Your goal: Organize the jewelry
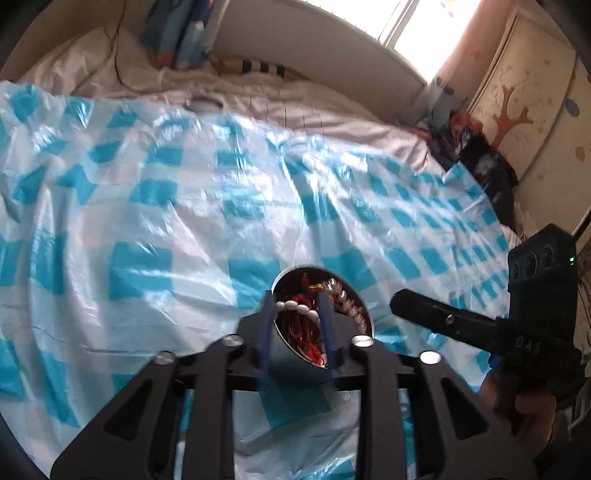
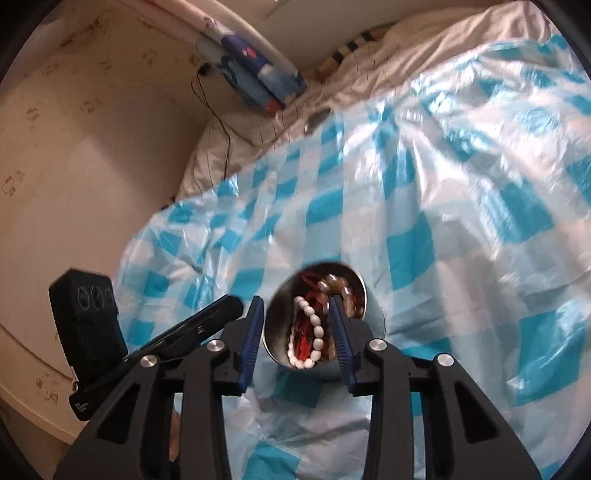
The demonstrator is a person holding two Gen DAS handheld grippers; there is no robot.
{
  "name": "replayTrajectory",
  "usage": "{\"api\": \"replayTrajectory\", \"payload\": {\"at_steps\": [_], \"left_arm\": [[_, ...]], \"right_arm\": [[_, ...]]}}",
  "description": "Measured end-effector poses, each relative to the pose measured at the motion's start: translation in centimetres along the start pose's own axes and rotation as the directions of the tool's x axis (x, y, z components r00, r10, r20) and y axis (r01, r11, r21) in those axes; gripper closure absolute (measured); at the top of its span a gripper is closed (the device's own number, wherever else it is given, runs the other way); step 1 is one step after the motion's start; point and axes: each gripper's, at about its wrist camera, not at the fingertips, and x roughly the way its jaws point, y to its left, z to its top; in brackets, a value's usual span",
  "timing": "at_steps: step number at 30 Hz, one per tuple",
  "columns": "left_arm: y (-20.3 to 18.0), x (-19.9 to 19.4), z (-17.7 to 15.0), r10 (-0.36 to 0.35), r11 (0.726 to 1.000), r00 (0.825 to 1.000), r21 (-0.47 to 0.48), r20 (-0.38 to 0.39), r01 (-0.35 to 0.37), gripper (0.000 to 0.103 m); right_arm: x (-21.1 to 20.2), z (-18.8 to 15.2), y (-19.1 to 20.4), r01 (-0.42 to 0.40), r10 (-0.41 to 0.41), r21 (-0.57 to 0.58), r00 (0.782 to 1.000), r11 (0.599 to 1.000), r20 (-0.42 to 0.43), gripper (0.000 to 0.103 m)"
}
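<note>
Nearest the left wrist camera, the left gripper [image 1: 298, 314] is hanging over a round metal tin [image 1: 284, 360], its blue fingers [image 1: 327, 317] standing apart with nothing pressed between them. A white bead string [image 1: 299, 307] is lying across the gap between the fingers, but whether it is touching them is unclear. The tin is sitting on a blue-and-white checked plastic sheet [image 1: 155, 206] spread over the bed, and it is holding red threads [image 1: 297, 301], a small gold piece and a second string of pale beads [image 1: 345, 299] along its far wall.

In the right wrist view, the right gripper [image 2: 295, 310] is hovering at the same tin [image 2: 373, 317], its jaws parted; one finger is lying outside the tin's rim on the left, the other over the tin's mouth. The white bead string [image 2: 314, 328] is curling inside the tin between the fingers, clear of the pads. Each gripper is showing in the other's view, just beside the tin.

Farther off, the sheet is giving way to a white bed cover [image 2: 424, 48]. Beyond it, blue cloth [image 1: 177, 33] is hanging at the wall, and a bright window [image 1: 406, 22] is glaring.
</note>
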Motion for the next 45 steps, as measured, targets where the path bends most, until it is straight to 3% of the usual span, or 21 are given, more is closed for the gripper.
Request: {"api": "replayTrajectory", "payload": {"at_steps": [3, 5, 8, 15, 21, 29, 45], "left_arm": [[-0.1, -1.2, -0.5, 0.033, 0.999, 0.999, 0.032, 0.017, -0.033, 0.063], [-0.2, -1.5, -1.6, 0.059, 0.997, 0.998, 0.058, -0.006, -0.059, 0.06], [-0.4, -2.0, -2.8, 0.095, 0.99, 0.995, 0.108, -0.034, -0.091, 0.054], [-1.7, -3.0, -4.4, 0.159, 0.969, 0.987, 0.194, -0.007, -0.155, 0.036], [-2.1, -3.8, -5.2, 0.22, 0.946, 0.975, 0.241, 0.018, -0.217, 0.033], [-2.4, -5.3, -6.1, 0.269, 0.917, 0.962, 0.292, 0.055, -0.273, 0.028], [-1.9, -6.6, -6.7, 0.309, 0.897, 0.949, 0.31, 0.067, -0.314, 0.021]], "right_arm": [[-0.7, -0.3, 0.1, 0.019, -0.019, -0.016, 1.0, 1.0, 0.0, 0.061], [-1.0, -0.9, -0.1, 0.061, -0.062, -0.041, 0.998, 0.997, -0.018, 0.055], [-1.5, -1.4, -0.9, 0.106, -0.108, -0.045, 0.993, 0.993, -0.039, 0.054], [-2.6, -3.3, -1.0, 0.209, -0.218, -0.129, 0.974, 0.969, -0.063, 0.043], [-2.4, -4.8, 0.5, 0.251, -0.273, -0.232, 0.959, 0.94, -0.069, 0.039], [-2.3, -6.2, 1.5, 0.271, -0.304, -0.282, 0.949, 0.921, -0.081, 0.035], [-2.1, -7.4, 2.2, 0.291, -0.336, -0.324, 0.937, 0.9, -0.093, 0.032]]}}
